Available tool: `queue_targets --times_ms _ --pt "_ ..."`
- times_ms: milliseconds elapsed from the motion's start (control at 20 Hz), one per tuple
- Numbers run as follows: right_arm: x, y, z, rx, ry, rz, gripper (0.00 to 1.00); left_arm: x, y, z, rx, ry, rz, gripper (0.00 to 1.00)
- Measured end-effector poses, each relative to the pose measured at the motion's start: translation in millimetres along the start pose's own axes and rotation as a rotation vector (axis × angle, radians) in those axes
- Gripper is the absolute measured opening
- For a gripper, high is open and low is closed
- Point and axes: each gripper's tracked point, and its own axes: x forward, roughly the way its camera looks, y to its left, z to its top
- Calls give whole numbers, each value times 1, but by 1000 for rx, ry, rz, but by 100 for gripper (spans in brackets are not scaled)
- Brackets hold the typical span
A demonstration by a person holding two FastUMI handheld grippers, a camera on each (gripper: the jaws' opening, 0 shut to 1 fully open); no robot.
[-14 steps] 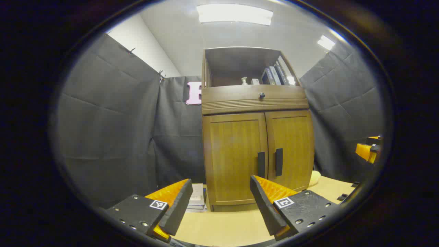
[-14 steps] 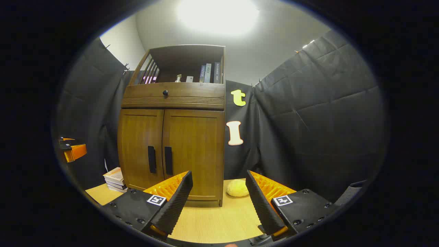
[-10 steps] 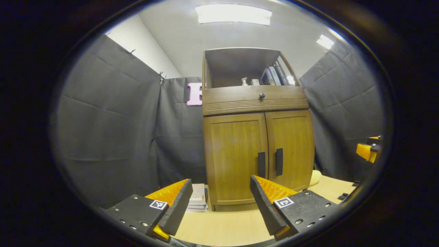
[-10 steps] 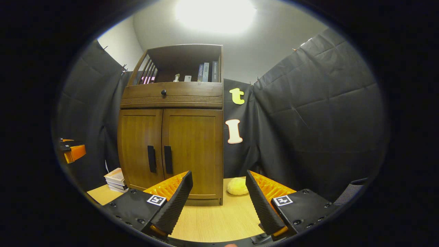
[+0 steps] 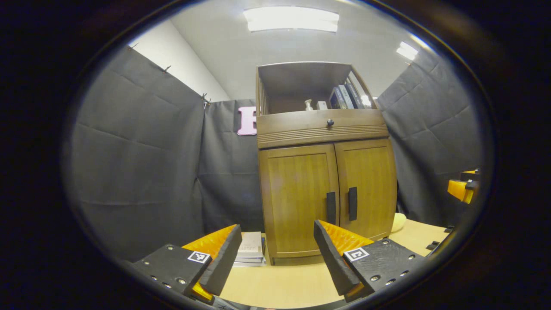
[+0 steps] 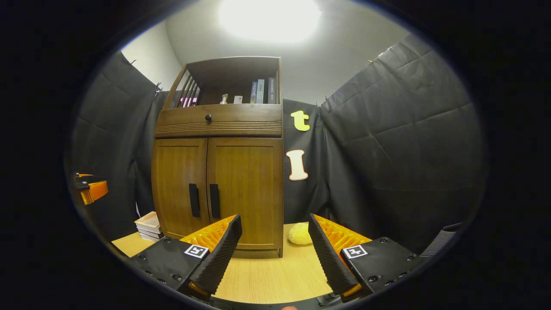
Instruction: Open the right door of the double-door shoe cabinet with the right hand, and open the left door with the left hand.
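Observation:
A brown wooden shoe cabinet (image 5: 323, 189) (image 6: 219, 189) stands on the table, both doors shut. Its left door (image 5: 299, 193) (image 6: 178, 187) and right door (image 5: 368, 185) (image 6: 247, 189) each carry a dark vertical handle, the left one (image 5: 330, 208) (image 6: 194, 200) close beside the right one (image 5: 352, 203) (image 6: 214, 201). My left gripper (image 5: 275, 258) is open, well short of the cabinet, nothing between its fingers. My right gripper (image 6: 274, 254) is open too, also short of the cabinet and empty. Each gripper appears at the edge of the other's view (image 5: 462, 189) (image 6: 90, 189).
A light wooden table (image 6: 267, 275) carries the cabinet. A stack of books (image 5: 251, 249) (image 6: 148, 224) lies left of it and a yellow fluffy object (image 6: 299, 234) right of it. Above the doors are a drawer with a knob (image 5: 330, 122) and an open shelf with books.
Both views have drifted slightly, so the cabinet sits a little to the right and lower in each. Doors stay shut and both grippers stay open.

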Motion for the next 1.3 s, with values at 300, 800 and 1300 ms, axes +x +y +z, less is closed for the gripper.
queue_targets --times_ms 300,800,1300 --pt "11 10 2 14 -15 39 97 -14 6 3 15 -11 14 99" --pt "102 75 8 60 -21 148 98 -36 30 10 38 -10 76 99" --pt "185 135 -13 68 8 223 97 -67 66 11 59 8 174 96"
